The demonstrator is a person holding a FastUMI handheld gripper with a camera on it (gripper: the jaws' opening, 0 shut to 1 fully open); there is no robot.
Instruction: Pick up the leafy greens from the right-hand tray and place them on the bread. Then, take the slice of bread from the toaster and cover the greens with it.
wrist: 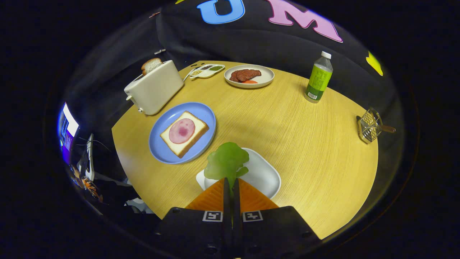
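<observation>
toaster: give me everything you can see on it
The toaster is a cream-white boxy two-slot type with rounded corners and a smooth matte shell, probably plastic. It stands upright on the round wooden table, near the far edge, just behind the blue plate. A small lever knob sticks out low on the end facing the table's edge. One browned bread slice pokes up from a slot. Nothing else touches it; the gripper is well short of it, shut on the leafy greens.

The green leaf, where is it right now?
In the gripper view, the green leaf is pinched in the shut claw, over the white tray, right of the blue plate.
</observation>
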